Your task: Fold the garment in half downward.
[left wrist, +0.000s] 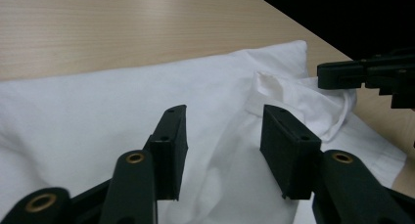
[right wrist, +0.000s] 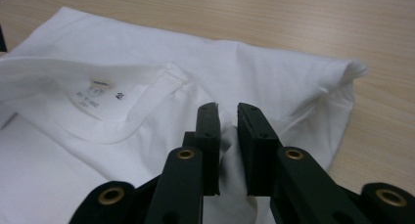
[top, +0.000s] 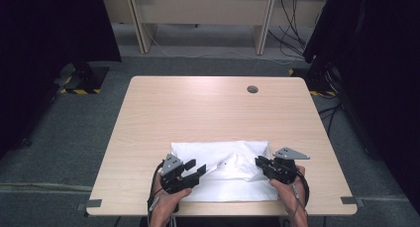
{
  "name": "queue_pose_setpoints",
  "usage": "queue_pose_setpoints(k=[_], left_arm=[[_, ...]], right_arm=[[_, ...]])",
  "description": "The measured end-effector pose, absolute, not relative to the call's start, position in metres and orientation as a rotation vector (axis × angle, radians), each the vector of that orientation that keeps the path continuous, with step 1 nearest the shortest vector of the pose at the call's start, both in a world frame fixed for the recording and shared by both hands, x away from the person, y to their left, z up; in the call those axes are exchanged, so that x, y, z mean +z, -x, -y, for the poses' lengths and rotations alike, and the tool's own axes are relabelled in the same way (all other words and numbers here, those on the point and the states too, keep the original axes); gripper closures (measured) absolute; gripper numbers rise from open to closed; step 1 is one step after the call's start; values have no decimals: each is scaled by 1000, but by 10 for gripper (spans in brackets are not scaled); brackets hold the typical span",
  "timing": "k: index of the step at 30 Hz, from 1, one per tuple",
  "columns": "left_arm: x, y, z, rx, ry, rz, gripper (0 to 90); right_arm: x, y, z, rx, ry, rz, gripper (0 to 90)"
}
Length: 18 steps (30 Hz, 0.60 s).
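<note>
Right now, T-shirt: the white T-shirt [top: 223, 170] is lying on the near part of the table, partly folded, its collar and label [right wrist: 99, 87] facing up.
Fold state: one side is looking doubled over into a soft ridge along the far edge; the middle is bunching up around the neckline, so the fold is reading as under way, not finished.
Right gripper: your right gripper [right wrist: 227, 136] is pinching a raised pleat of the shirt's fabric, its jaws nearly together with cloth showing in the narrow gap between them.
Left gripper: your left gripper [left wrist: 222, 150] is hovering over the shirt's front with its jaws standing apart; fabric is lying beneath them, but the pads are pressing on nothing.
Hands: both of your hands are coming in from the near edge, one gripper at each side of the shirt.
What is left: you are probably needing a second hold with the left gripper, then carrying the cloth over and smoothing it flat.
Table: the light wooden table [top: 198, 108] is bearing the shirt, with a small round grommet [top: 252, 89] near its far edge.
</note>
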State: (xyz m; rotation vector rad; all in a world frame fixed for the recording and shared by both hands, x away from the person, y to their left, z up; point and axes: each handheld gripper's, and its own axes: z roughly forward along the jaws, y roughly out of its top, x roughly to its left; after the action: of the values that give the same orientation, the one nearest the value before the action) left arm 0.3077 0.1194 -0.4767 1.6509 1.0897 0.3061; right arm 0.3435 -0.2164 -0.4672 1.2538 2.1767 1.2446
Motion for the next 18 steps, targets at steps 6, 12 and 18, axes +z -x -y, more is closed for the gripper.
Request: queue_pose_setpoints(k=[6, 12, 18], left_arm=[[-474, -297, -127, 281, -1646, -1063, 558], [-467, -280, -134, 290, -1641, -1018, 543], [-464, -263, -126, 322, -1669, -960, 497]], right_arm=[[-455, -323, 217, 1299, -1167, -2180, 845], [-447, -299, 220, 1341, -1094, -2190, 830], [-447, -296, 225, 1344, -1097, -2182, 819]])
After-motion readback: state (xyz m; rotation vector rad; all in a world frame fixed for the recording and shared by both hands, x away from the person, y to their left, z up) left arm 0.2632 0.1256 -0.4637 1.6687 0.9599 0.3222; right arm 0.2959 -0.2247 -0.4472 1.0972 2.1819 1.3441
